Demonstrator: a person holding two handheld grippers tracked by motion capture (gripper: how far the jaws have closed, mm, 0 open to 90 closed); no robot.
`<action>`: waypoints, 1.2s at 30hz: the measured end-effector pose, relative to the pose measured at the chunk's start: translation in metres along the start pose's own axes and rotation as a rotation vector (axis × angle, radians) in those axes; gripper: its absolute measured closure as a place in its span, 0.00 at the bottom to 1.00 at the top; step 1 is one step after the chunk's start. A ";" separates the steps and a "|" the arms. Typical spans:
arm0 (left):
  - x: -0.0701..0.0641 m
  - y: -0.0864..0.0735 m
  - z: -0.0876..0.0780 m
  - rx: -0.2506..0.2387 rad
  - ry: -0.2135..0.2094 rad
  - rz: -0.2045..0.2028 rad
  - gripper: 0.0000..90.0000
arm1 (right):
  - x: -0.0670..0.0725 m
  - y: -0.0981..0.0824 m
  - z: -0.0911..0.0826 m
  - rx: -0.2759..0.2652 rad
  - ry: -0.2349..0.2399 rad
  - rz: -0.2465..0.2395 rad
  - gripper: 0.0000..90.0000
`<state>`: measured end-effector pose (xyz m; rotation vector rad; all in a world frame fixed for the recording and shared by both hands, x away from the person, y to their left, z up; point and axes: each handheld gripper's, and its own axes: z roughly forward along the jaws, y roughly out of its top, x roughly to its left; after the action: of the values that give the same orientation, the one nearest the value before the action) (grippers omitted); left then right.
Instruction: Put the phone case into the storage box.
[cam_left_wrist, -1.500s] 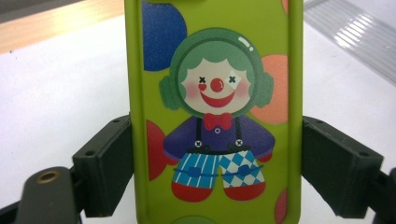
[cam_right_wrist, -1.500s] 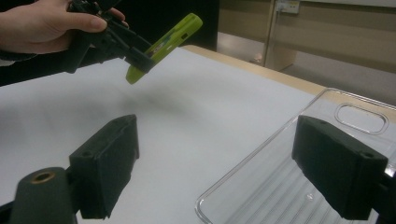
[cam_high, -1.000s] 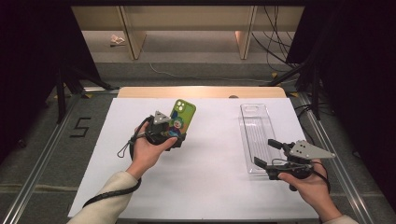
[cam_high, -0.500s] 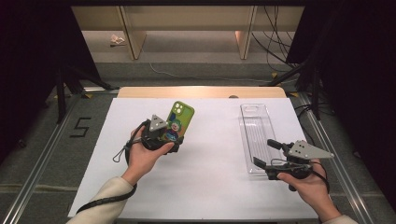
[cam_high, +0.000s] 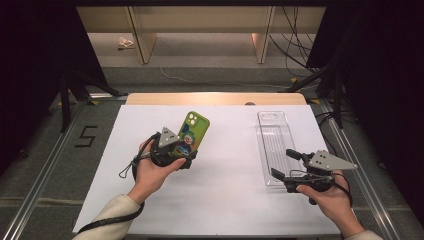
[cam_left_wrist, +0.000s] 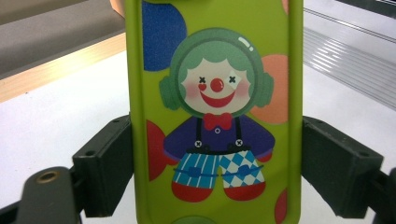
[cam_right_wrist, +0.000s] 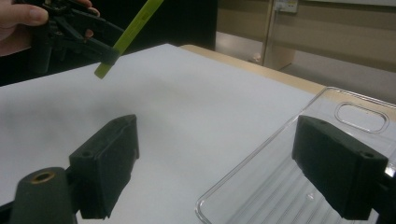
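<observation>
We see the white table (cam_high: 215, 200) carrying a clear phone case (cam_high: 274, 142) flat near its right edge. Above the table's left-centre, the left gripper (cam_high: 187, 157) clamps a green clown-print phone (cam_left_wrist: 215, 112) by its long edges, lifted off the surface and tilted. The right gripper (cam_high: 285, 165) rests at the clear case's near end, jaws spread wide and gripping nothing.

Phone (cam_high: 192, 134) in left gripper (cam_high: 176, 156), raised over table's (cam_high: 225, 200) left half; clear case (cam_high: 275, 145) lies flat at right, just before right gripper (cam_high: 286, 165).
</observation>
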<state>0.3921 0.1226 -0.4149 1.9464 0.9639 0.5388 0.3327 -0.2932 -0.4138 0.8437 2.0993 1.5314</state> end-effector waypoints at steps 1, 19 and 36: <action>-0.001 -0.001 -0.001 -0.002 -0.001 0.004 0.18 | 0.000 0.000 0.000 0.000 0.000 0.000 0.18; -0.006 -0.008 -0.017 -0.025 -0.009 0.036 0.18 | 0.005 0.003 0.005 -0.008 0.015 0.003 0.17; -0.011 -0.016 -0.029 -0.033 -0.028 0.051 0.18 | 0.013 0.012 0.015 -0.020 0.013 0.014 0.16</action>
<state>0.3587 0.1337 -0.4132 1.9486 0.8845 0.5520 0.3356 -0.2718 -0.4071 0.8450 2.0884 1.5658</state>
